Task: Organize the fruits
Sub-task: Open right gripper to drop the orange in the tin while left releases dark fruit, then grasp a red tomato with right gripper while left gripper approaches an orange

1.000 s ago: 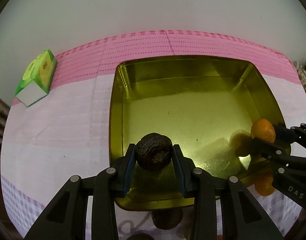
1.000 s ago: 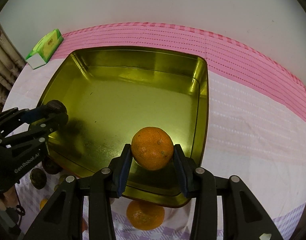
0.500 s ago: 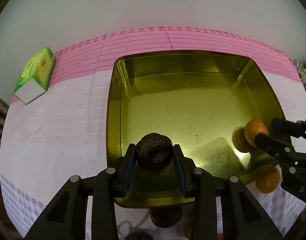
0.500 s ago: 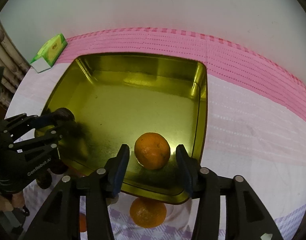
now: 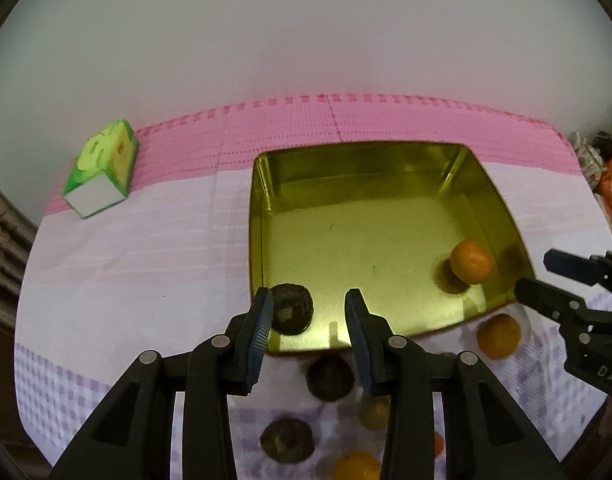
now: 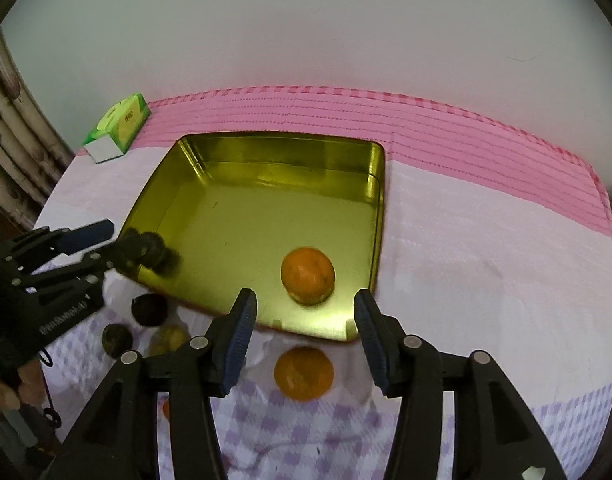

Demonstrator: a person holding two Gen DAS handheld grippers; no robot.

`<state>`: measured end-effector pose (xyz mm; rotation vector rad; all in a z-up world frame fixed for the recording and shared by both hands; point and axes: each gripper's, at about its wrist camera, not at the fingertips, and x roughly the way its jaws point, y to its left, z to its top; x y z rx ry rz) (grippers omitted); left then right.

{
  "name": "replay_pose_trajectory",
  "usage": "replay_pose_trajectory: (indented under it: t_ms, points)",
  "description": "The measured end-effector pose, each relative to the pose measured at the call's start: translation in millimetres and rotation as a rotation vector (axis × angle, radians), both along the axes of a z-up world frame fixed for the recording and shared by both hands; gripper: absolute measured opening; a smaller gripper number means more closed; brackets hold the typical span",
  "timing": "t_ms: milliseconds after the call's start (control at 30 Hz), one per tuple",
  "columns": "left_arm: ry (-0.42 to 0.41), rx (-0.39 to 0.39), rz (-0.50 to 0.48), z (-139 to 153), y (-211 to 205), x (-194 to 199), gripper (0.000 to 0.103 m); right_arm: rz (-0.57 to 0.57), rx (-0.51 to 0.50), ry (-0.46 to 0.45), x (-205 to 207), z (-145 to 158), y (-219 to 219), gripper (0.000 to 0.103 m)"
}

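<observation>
Both jaws released: my left gripper (image 5: 308, 316) beside a dark fruit (image 5: 292, 309) and my right gripper (image 6: 304, 322) near an orange (image 6: 308, 275), each inside the gold tin (image 6: 380, 184); I judge several fruits on the surface remain.

Gold tin (image 5: 458, 168), orange (image 5: 471, 262) inside, dark fruit (image 5: 292, 314) beside open left gripper (image 5: 309, 322)

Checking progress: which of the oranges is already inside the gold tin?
The orange lying near the tin's right wall, beyond the right gripper. The other full-sized orange sits outside on the cloth.
</observation>
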<state>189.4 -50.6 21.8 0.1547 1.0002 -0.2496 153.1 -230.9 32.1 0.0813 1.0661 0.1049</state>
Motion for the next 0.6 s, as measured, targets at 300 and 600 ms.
replay_pose_trajectory:
  t_ms: [300, 600]
  points:
    - [-0.031, -0.010, 0.027, 13, 37, -44, 0.046, -0.014, 0.014, -0.010, -52, -2, -3, 0.048]
    - [0.046, 0.004, 0.081, -26, 68, -84, 0.046, 0.041, 0.043, 0.047, -101, -27, 15, 0.048]
